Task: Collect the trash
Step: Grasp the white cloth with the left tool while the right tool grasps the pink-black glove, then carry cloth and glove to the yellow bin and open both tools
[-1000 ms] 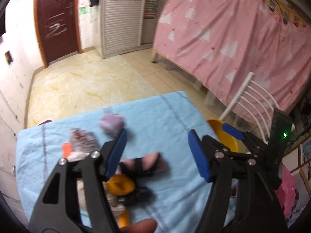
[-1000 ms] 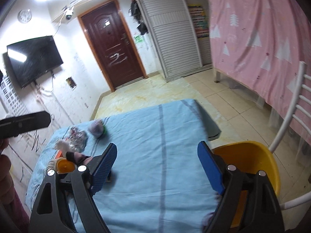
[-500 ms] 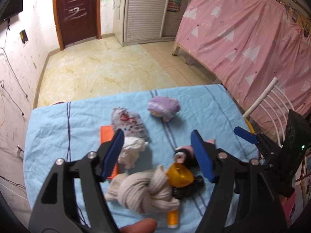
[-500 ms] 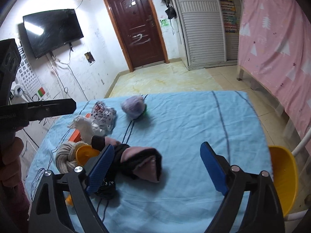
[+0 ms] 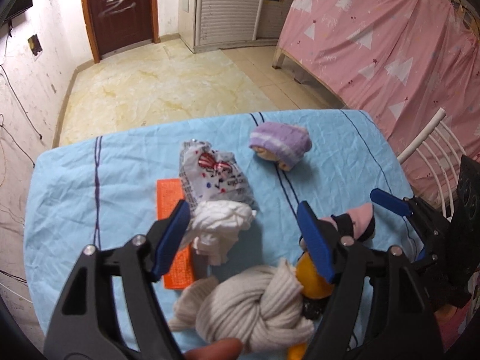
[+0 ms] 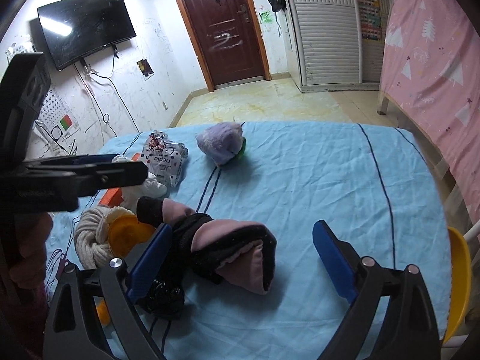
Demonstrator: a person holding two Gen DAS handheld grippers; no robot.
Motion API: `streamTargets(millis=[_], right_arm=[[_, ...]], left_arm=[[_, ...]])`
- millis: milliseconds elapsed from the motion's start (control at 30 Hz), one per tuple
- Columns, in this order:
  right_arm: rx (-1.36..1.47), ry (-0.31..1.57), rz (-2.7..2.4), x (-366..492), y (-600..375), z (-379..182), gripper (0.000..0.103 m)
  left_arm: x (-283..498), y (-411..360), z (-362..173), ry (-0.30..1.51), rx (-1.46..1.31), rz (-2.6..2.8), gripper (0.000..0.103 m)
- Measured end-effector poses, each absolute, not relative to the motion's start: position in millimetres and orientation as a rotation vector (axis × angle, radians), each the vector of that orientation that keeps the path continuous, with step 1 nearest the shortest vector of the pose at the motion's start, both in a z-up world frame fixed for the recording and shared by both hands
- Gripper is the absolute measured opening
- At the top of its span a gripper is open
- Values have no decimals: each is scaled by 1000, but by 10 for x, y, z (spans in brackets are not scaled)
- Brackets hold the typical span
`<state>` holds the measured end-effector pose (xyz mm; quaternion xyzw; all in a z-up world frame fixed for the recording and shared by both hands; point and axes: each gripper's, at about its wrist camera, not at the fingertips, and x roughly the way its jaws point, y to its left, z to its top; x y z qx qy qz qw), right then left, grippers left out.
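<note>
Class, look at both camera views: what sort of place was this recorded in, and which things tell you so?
Most likely a lived-in room at home: a wall-mounted television, a pink curtain screening what seems a bed frame, and a table under a blue cloth strewn with socks and wrappers.

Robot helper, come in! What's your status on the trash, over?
Left gripper open above white tissue wad. Right gripper open over pink-and-black sock. Crumpled wrapper not yet picked. Beige sock knot crowds the tissue.
</note>
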<state>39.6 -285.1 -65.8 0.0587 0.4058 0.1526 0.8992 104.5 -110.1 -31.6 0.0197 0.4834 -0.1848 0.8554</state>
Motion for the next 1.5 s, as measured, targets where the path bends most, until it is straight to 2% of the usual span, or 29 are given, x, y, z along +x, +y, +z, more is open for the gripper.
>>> streamTargets(millis=[67,133,200,233,267,500,767,1133,1500], right_arm=[[115,844,324,410,-2835,-662,87],[97,838,326,412,-2798,-654,84],[95,835,360,400,-2743,-647,69],[96,830,378,387,-2721,-637,59],[89,822,392,369,-2698,-623,54],[77,800,406,318,-2679,-581,45],[85,765,400,215,-2791,-466,27],[137,659,349,-32,-3158,-168,27],[225,573,193,-408,-4001,12,27]], left_arm=[[1045,-1123,-354,1023,48,-401,55],[1048,-1149,-383,1024,68,-407,32],[1048,-1166,-414,1026,82,-412,29],[1045,-1169,-419,1025,85,-415,28],[1047,-1174,-418,1023,90,-413,28],[1019,-1150,-383,1011,83,-401,25],[879,-1162,-112,950,84,-400,25],[669,-1426,182,892,115,-420,25],[410,-2148,398,845,185,-528,25]])
